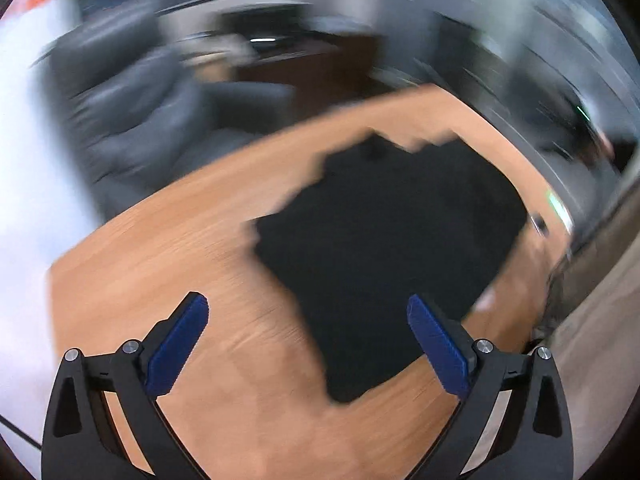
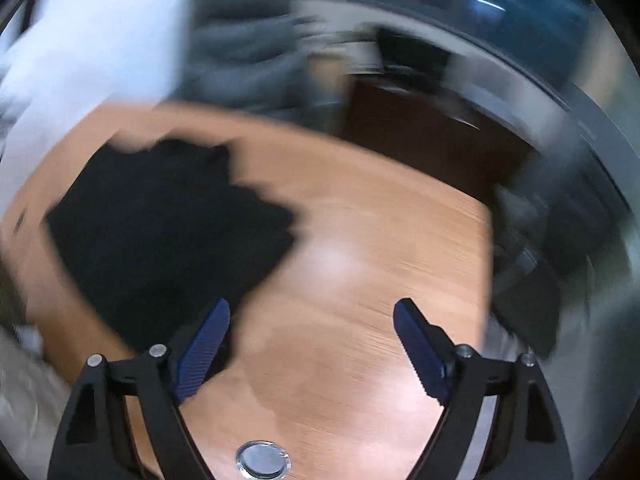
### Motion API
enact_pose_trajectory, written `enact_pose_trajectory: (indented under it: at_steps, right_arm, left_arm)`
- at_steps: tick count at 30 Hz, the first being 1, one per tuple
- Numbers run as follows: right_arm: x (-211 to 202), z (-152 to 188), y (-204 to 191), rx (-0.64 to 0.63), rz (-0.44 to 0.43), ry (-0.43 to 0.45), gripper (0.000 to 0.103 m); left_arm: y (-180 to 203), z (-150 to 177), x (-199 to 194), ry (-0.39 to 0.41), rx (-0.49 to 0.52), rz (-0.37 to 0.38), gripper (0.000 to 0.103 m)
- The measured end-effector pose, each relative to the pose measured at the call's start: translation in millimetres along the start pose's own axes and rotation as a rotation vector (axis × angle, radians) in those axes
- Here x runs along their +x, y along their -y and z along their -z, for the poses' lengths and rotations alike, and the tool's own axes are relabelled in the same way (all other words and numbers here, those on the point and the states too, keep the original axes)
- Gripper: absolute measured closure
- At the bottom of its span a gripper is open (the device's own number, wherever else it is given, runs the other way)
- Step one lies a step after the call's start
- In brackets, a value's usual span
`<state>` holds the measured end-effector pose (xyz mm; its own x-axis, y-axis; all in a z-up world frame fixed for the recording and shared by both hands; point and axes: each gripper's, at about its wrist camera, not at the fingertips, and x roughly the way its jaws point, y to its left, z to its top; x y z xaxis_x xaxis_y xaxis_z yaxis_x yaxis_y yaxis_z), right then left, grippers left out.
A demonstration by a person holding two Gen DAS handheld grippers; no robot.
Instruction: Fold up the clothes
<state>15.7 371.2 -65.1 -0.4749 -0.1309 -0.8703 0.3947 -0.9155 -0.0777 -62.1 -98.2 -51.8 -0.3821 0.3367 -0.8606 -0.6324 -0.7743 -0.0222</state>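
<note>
Both tongs, left tongs (image 1: 308,340) and right tongs (image 2: 312,344), hang open and empty above the table (image 1: 168,264), so a blurred, rushed grab may bunch the black garment (image 1: 392,240).

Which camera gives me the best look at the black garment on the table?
The left wrist view. There the black garment lies near the middle of the wooden table, its whole blurred outline showing ahead of the open left gripper. The right wrist view pushes the garment to the left, partly behind a finger of the open right gripper.
</note>
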Motion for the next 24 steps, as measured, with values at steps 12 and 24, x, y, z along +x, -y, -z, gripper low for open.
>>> enact_pose_trajectory:
  at_steps: [12, 24]
  right_arm:
    - [185, -48, -147, -0.549, -0.376, 0.005, 0.015]
    - [124, -4, -59, -0.302, -0.283, 0.005, 0.011]
  left_arm:
    - [61, 4, 224, -0.095, 0.376, 0.206, 0.018]
    - [73, 10, 171, 0.014, 0.426, 0.230, 0.019]
